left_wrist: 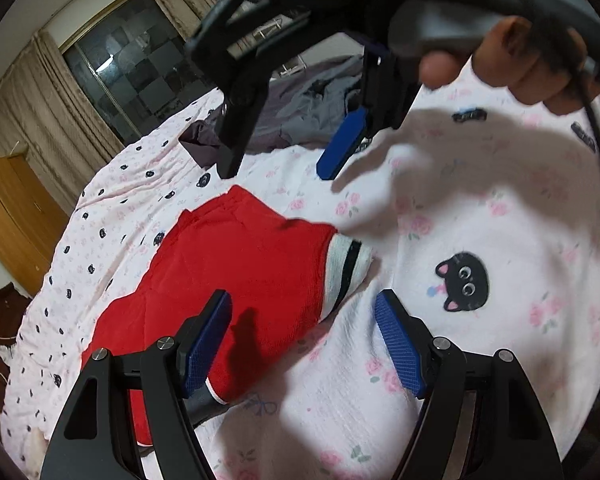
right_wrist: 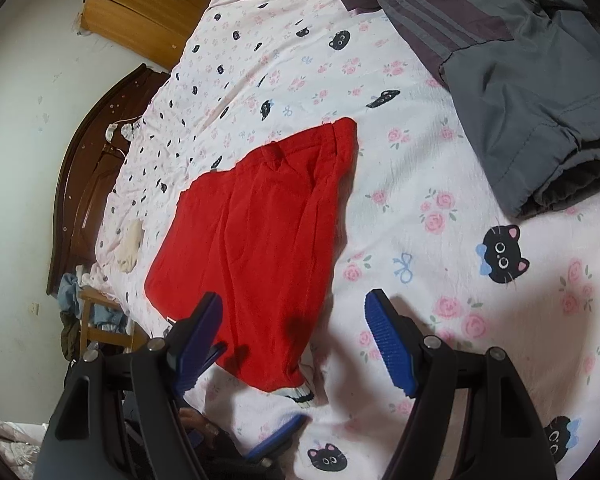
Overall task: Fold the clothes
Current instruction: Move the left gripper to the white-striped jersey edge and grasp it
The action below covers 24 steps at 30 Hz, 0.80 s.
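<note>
A red garment lies flat on the bed, its white and black striped cuff at the near corner. My left gripper stands open low over the cuff end, and the pads press on nothing. My right gripper is open too, hovering above the garment's near edge. In the left wrist view it hangs over the far end, with a hand on its handle. Neither gripper holds cloth.
The bed cover is pink with cat faces and roses. A grey and maroon jacket lies crumpled beyond the red garment. A wooden cabinet, dark headboard and stool with clothes stand beside the bed.
</note>
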Motion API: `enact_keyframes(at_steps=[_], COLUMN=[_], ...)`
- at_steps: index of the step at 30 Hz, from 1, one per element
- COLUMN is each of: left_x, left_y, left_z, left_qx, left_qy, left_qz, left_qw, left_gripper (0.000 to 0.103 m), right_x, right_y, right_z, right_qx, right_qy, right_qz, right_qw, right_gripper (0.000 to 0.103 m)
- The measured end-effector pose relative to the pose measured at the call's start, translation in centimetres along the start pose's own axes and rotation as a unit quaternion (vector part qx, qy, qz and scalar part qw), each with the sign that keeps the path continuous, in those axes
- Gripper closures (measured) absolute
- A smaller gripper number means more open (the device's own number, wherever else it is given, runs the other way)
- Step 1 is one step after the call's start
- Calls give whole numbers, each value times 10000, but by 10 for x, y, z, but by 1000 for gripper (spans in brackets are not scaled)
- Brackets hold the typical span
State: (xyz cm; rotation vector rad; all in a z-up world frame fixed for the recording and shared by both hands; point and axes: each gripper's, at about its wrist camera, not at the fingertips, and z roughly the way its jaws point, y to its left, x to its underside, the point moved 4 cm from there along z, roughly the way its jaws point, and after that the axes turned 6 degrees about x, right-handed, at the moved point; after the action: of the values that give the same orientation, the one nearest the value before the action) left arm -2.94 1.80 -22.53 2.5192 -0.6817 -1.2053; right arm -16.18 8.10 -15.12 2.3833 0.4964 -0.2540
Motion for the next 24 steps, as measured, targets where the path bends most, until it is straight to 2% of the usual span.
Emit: enact_keyframes(at_steps=[5, 9, 14, 18, 24], left_x=[-6, -8, -9, -5, 6], left_y=[1, 6, 7, 18, 29], left_z=[1, 7, -3, -9, -8], left_qx=[-158, -45, -216, -149, -300], left_qy=[-88, -4, -243, -299, -225], left_qz=[160, 135, 224, 50, 81], left_qw=[9997, 9999, 9992, 9994, 9993], left_gripper=[32, 32, 32, 32, 32], right_x=[4, 6, 4, 4, 4], right_y=[-4, -6, -9, -11, -10], right_z=[2, 2, -1, -3, -6], right_qx=[9, -8, -47, -80, -113], right_qy=[69, 85, 27, 10, -10], right_qz=[-42, -30, 7, 16, -8], right_qw=[10000, 10000, 10000, 10000, 9999], right_gripper=[28, 28, 28, 28, 28])
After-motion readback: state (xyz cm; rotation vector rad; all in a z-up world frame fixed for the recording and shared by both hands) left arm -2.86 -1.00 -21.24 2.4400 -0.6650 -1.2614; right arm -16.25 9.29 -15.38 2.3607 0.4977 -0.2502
